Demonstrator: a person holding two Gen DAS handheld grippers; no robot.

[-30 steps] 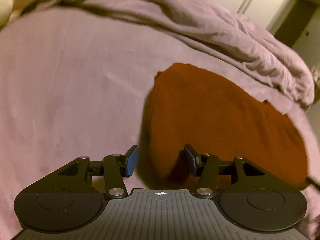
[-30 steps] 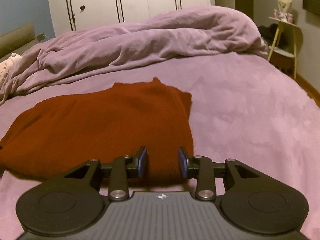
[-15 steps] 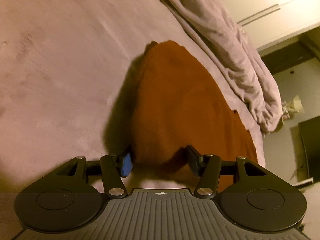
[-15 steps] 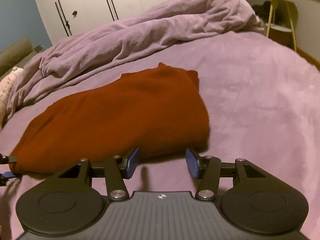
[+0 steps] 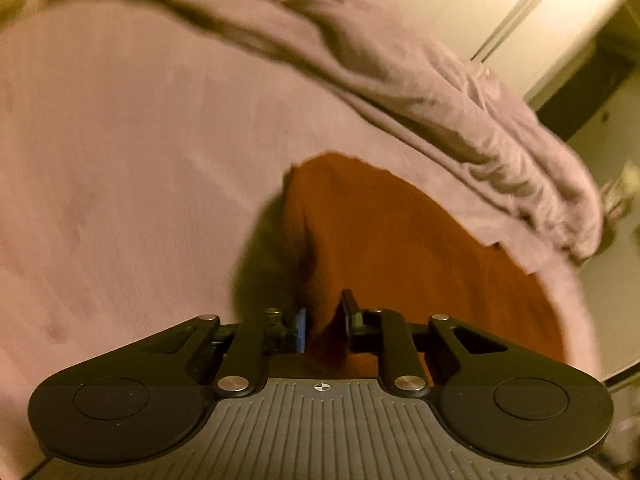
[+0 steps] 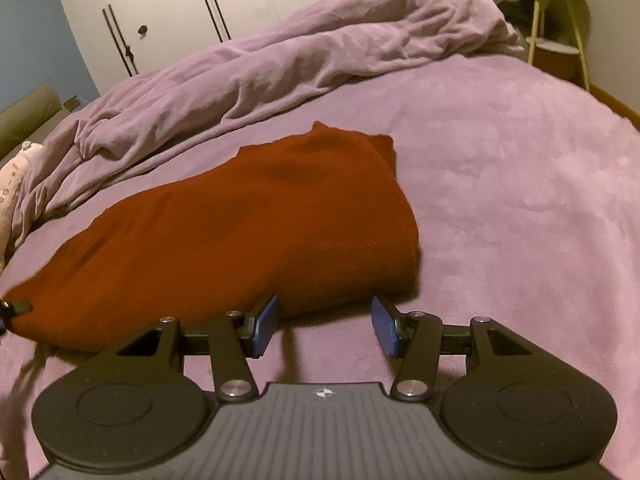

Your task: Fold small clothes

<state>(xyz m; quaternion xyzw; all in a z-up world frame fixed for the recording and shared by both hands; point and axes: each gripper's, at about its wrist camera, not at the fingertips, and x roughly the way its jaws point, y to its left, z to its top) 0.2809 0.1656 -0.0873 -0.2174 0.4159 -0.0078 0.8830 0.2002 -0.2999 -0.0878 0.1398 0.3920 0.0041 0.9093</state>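
Observation:
A rust-red folded garment (image 6: 240, 232) lies on the purple bed cover (image 6: 500, 200). In the left wrist view my left gripper (image 5: 323, 326) is shut on the near left corner of the garment (image 5: 400, 248), with red cloth pinched between the fingers. In the right wrist view my right gripper (image 6: 325, 326) is open and empty, just in front of the garment's near edge, over the bed cover. The left gripper's tip shows at the far left edge of the right wrist view (image 6: 12, 306), at the garment's left end.
A crumpled purple duvet (image 6: 280, 60) lies heaped along the far side of the bed. White wardrobe doors (image 6: 200, 8) stand behind it. A small yellow side table (image 6: 556, 40) stands at the right, beyond the bed edge.
My left gripper has closed on the garment's corner. My right gripper has opened wider and drawn back from the garment's near edge.

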